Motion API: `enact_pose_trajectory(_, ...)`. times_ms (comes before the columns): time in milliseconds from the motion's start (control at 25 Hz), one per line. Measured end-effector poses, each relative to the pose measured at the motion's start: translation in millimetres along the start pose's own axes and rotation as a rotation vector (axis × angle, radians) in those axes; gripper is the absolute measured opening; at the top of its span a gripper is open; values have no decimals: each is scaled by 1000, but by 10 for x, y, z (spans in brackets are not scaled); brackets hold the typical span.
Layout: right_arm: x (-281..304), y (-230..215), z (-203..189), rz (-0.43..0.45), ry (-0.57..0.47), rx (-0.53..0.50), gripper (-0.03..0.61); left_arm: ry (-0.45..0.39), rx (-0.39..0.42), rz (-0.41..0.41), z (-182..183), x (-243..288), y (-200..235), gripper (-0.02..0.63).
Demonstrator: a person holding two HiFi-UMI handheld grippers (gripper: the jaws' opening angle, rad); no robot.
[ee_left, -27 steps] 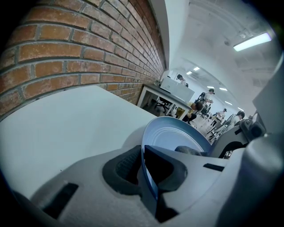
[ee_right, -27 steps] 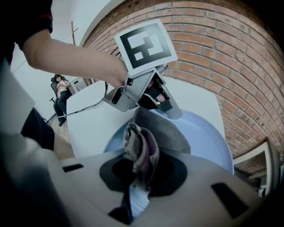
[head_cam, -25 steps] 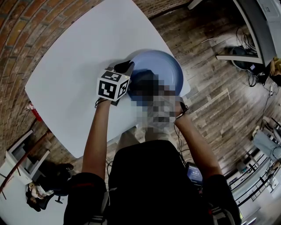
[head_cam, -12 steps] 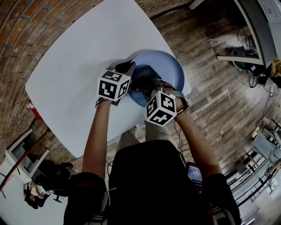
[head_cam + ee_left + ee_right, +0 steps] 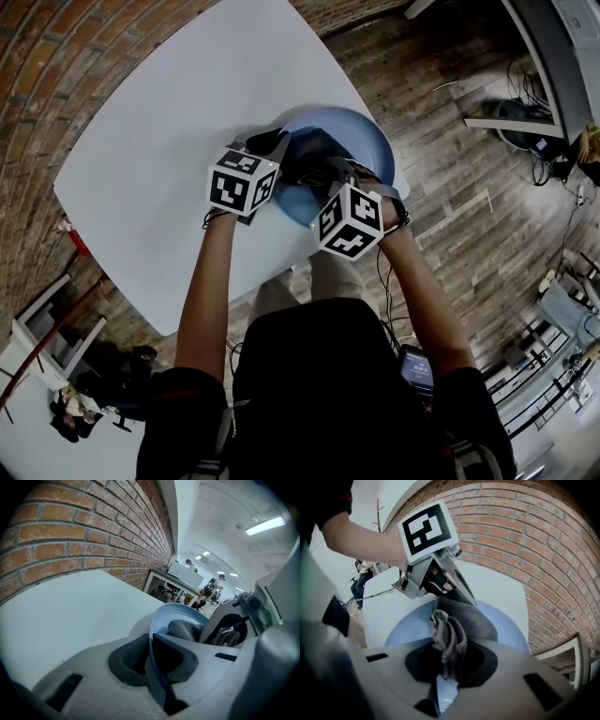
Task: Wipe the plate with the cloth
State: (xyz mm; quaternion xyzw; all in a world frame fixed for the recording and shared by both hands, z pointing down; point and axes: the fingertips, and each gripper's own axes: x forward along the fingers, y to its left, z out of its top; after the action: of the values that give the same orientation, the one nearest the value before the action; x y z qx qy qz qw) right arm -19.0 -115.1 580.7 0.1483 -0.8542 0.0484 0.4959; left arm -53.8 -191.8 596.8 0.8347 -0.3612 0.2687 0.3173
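White table (image 5: 141,141) bears the blue plate (image 5: 368,138); left gripper (image 5: 150,654) pinches its rim, right gripper (image 5: 446,665) clamps the grey cloth (image 5: 466,616) resting on it.

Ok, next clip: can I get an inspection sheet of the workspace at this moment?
Surface: white table with rounded corners.
Job's things: blue plate close to the table's edge; grey cloth lying on it.
Clutter: nothing seen.
Tools: left tool shut on the plate's rim; right tool shut on a bunched end of the cloth.
Cables: thin cable hanging below the person's right wrist; loose cables on the floor, away from the table.
Surroundings: brick wall beside the table, wood floor, desks further back.
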Motion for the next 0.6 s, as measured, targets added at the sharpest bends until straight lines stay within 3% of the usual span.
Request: enact_pose_trajectory(600, -25, -208, -79, -46, 15, 11, 44, -6, 8, 2, -2, 6, 0, 35)
